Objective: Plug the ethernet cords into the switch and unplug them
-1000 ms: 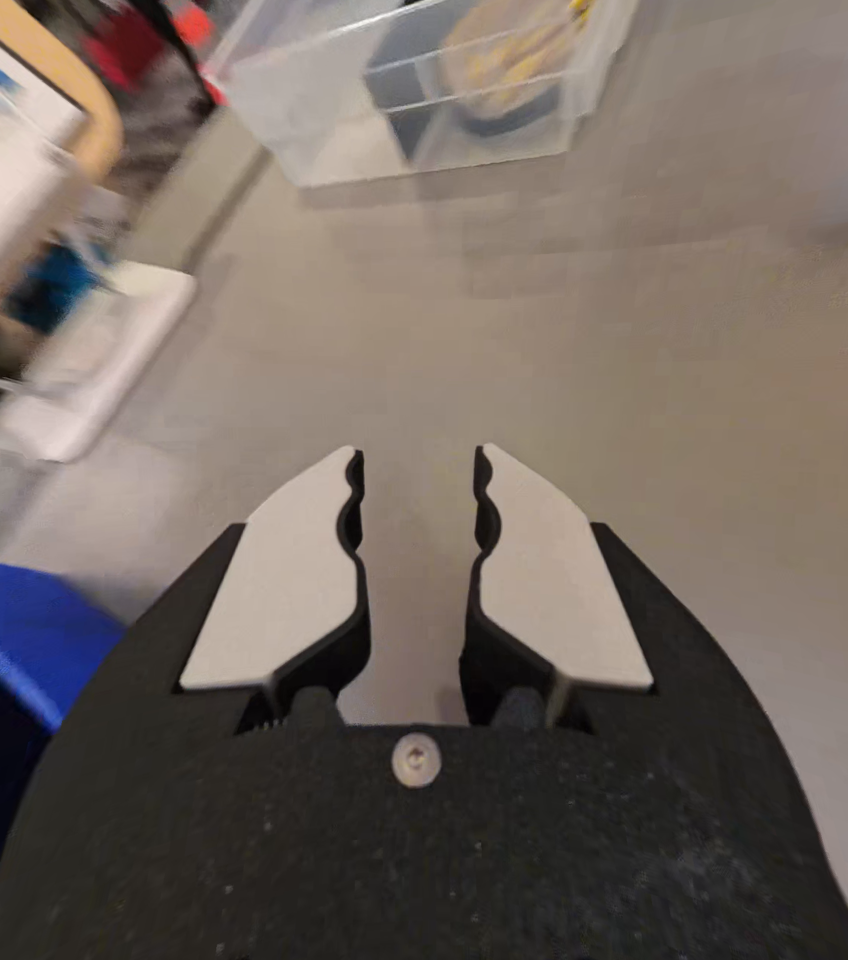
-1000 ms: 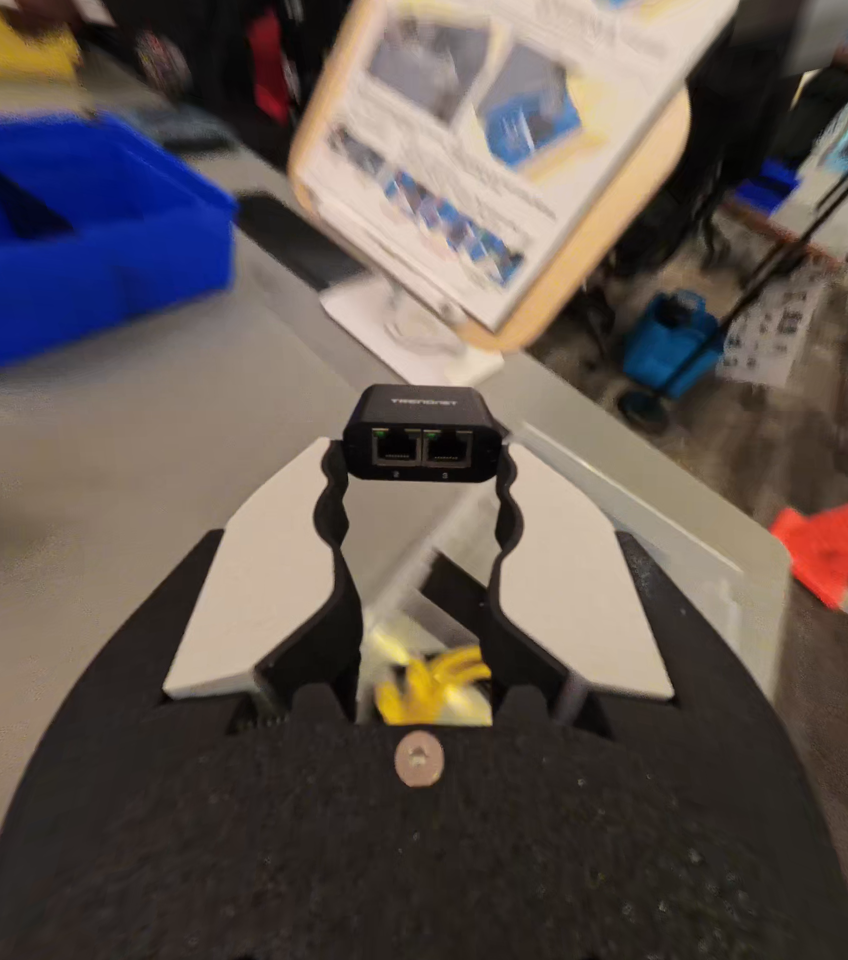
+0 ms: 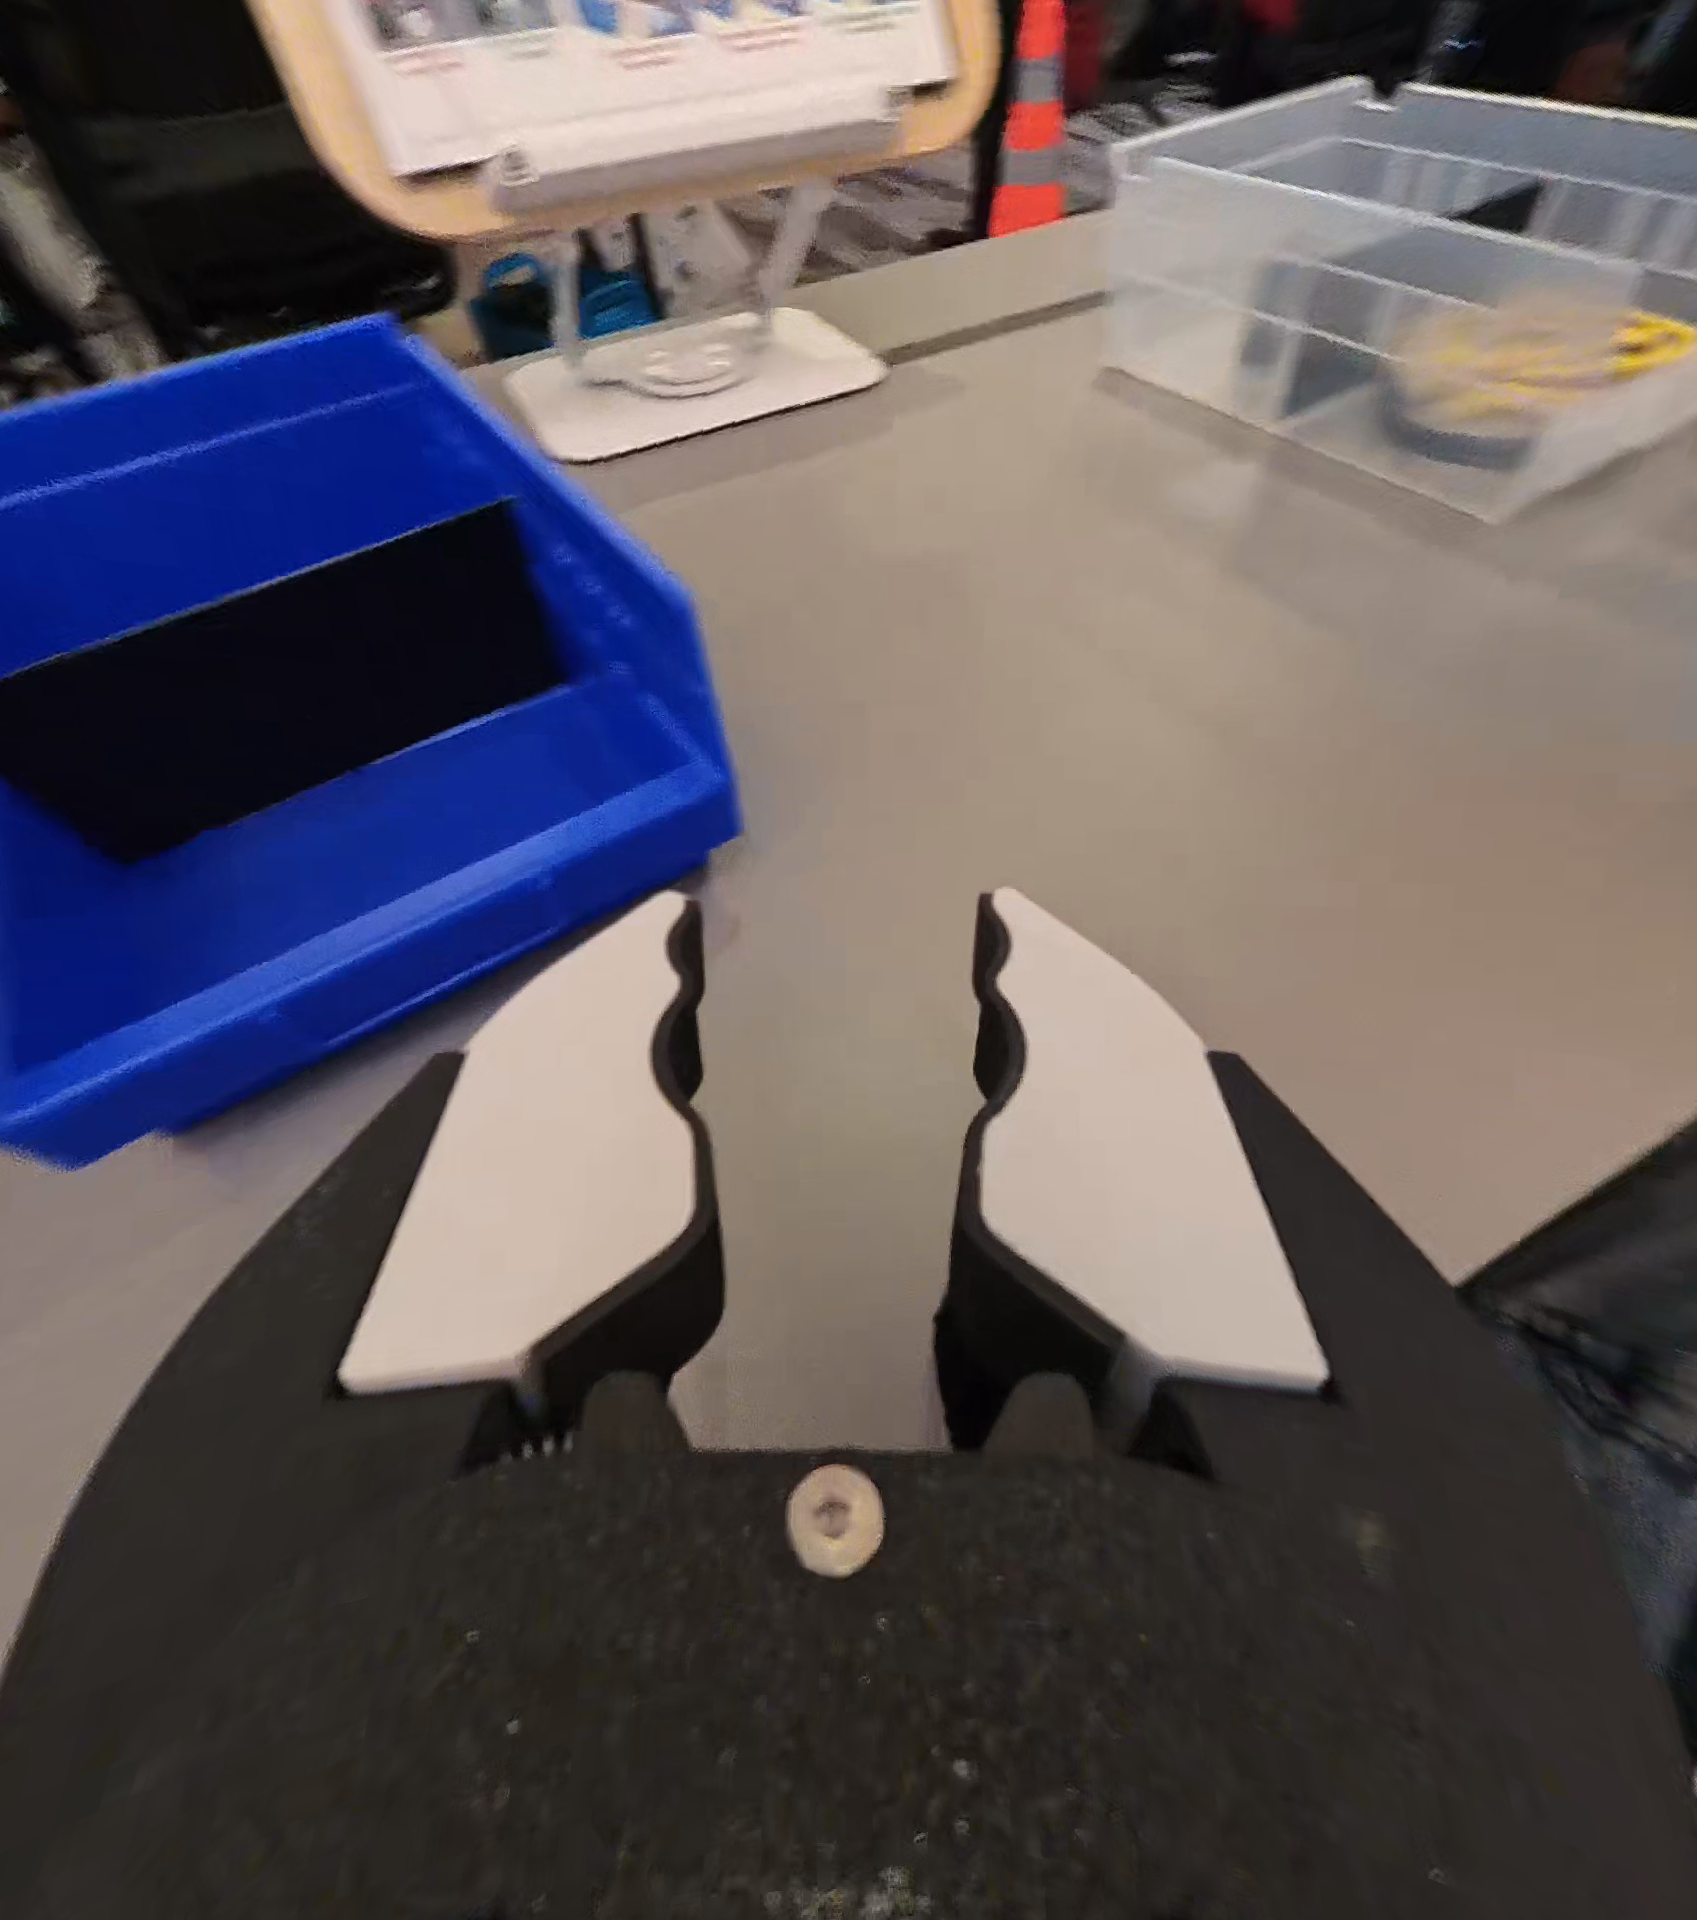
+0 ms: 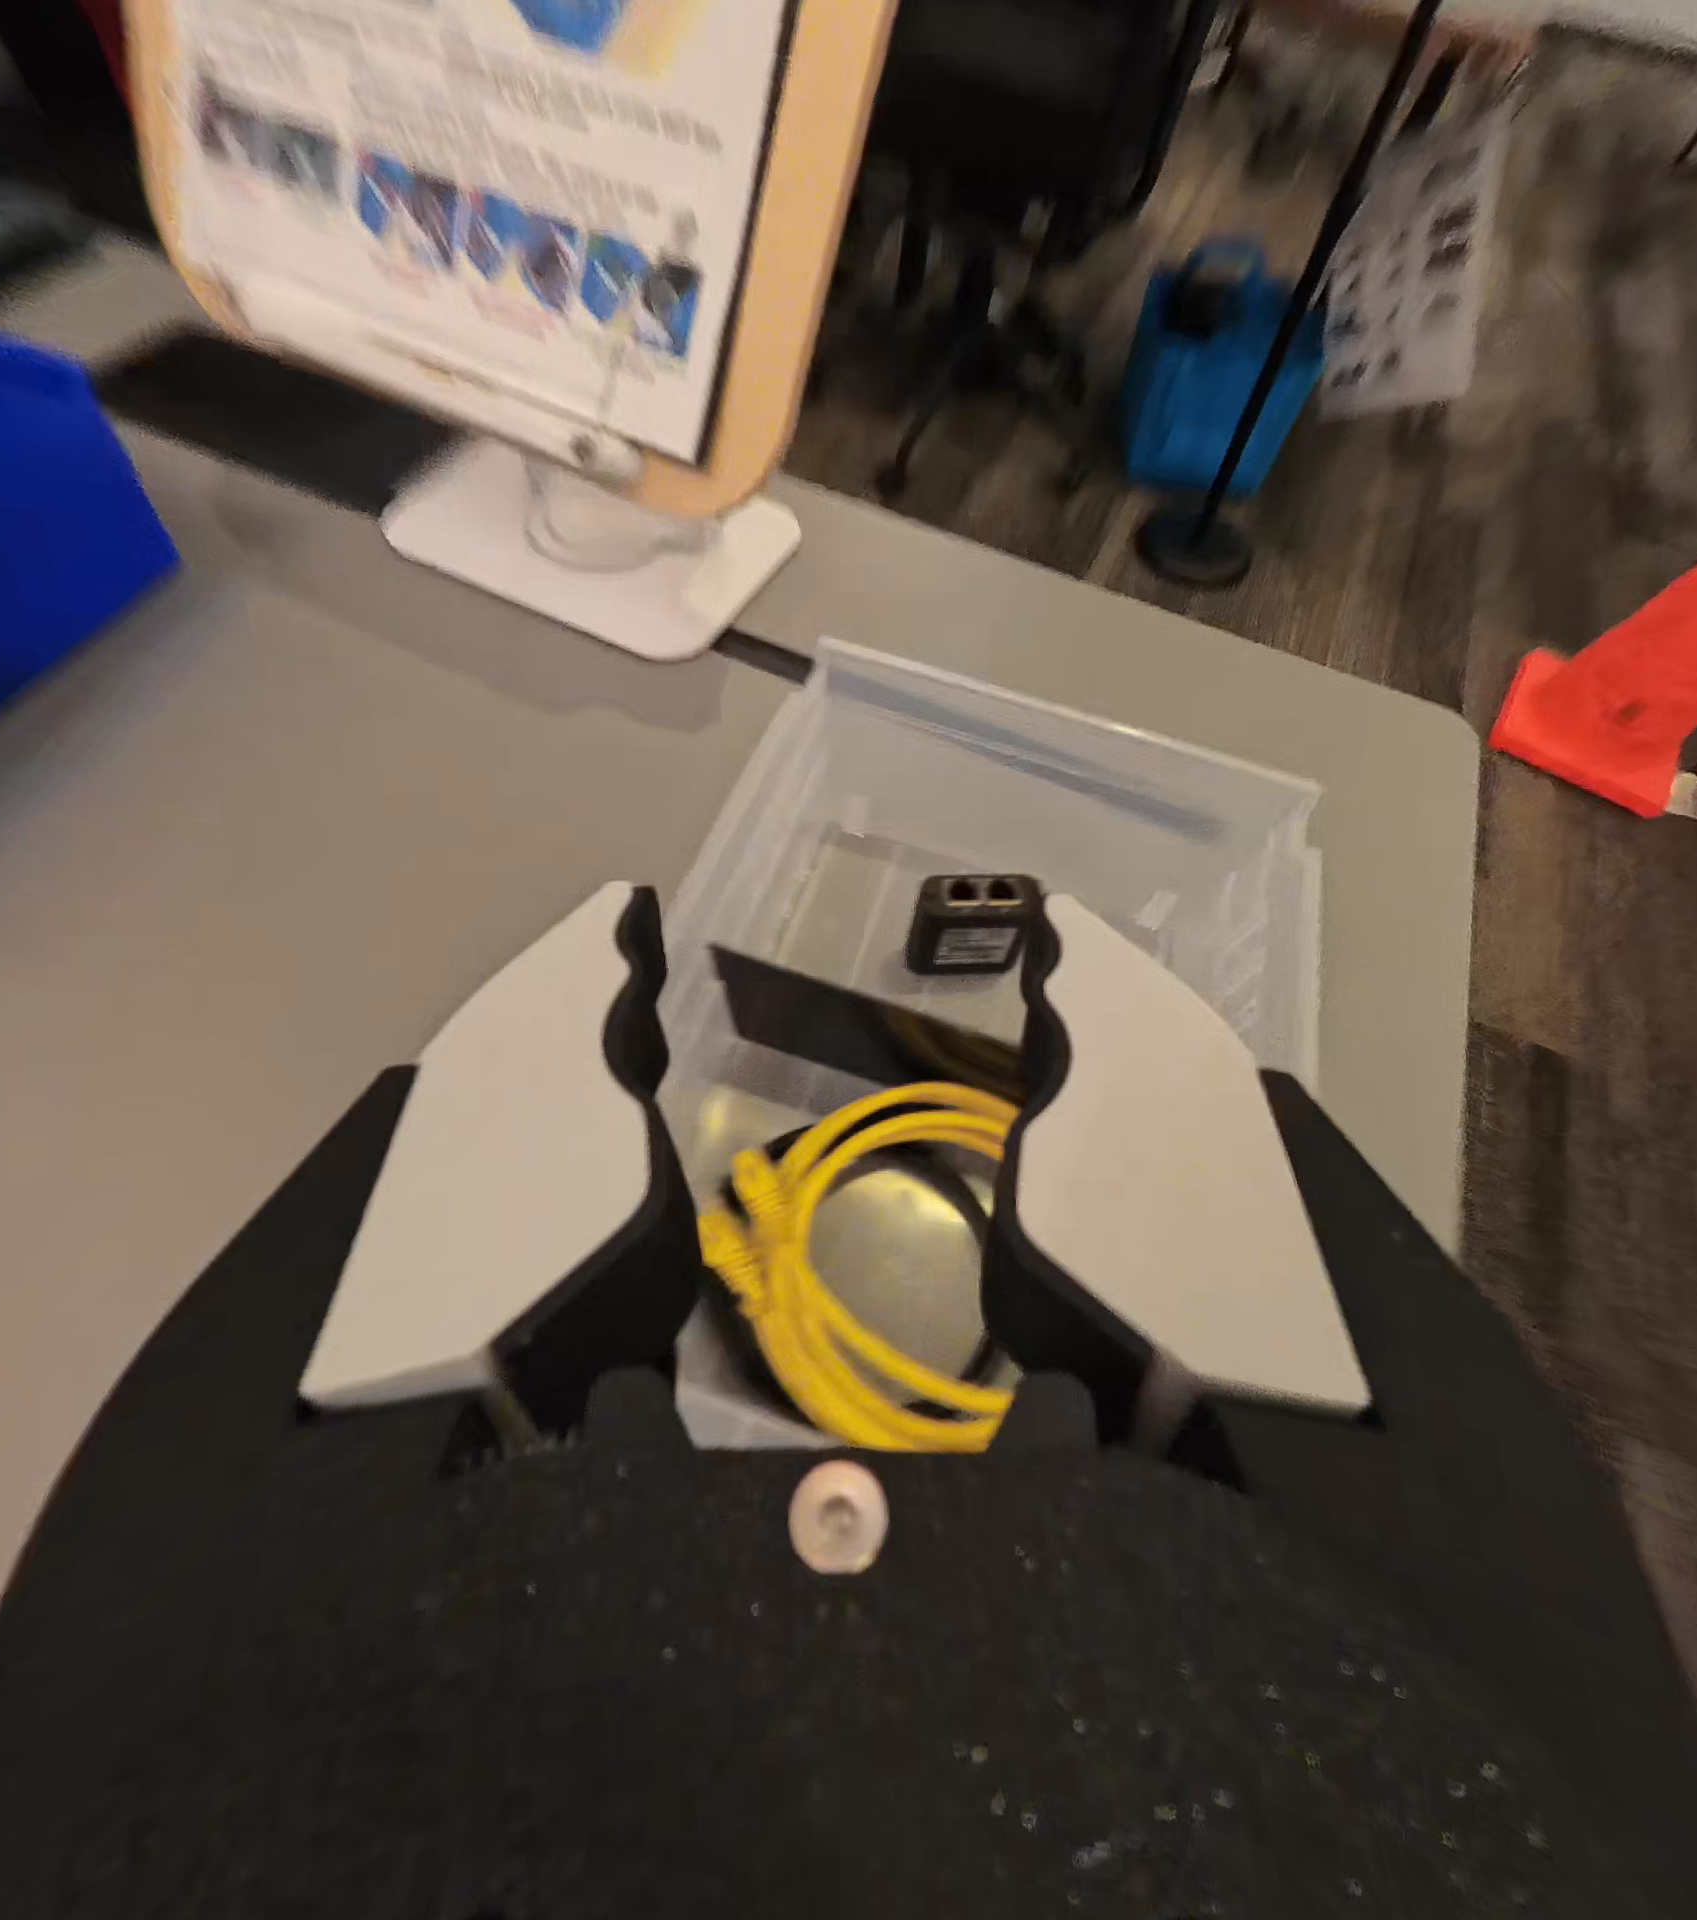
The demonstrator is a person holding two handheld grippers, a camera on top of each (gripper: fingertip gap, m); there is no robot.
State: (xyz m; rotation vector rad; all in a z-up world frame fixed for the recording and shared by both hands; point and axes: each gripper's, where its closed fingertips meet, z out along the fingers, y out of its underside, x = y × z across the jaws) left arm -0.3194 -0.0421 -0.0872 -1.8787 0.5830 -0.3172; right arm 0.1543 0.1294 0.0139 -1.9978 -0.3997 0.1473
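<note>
**Hovering over the clear bin, both grippers wide open**

Starting closest in, the right gripper (image 4: 839,914) hangs above the clear plastic bin (image 4: 1052,717) with its jaws spread wide and nothing pressed between them. Framed in that gap, a coil of yellow ethernet cord (image 4: 823,1278) rests on a round, silvery disc (image 4: 901,1278) in the bin's near compartment. Just beyond, a dark divider (image 4: 823,1003), and then the small black switch (image 4: 974,923), lying inside the bin with its two ports facing up toward the camera. It sits close by the right-hand fingertip, though whether it touches the pad is hard to say.

Over to the left gripper (image 3: 836,914): jaws apart too, bare grey table (image 3: 1083,727) showing between the fingers. Its left fingertip is just short of the corner of a blue bin (image 3: 304,914). Farther back on the table stands a white-based sign holder (image 3: 698,374) with a wooden-edged board, and off to the right, well apart, the clear bin again with the yellow coil blurred inside.
</note>
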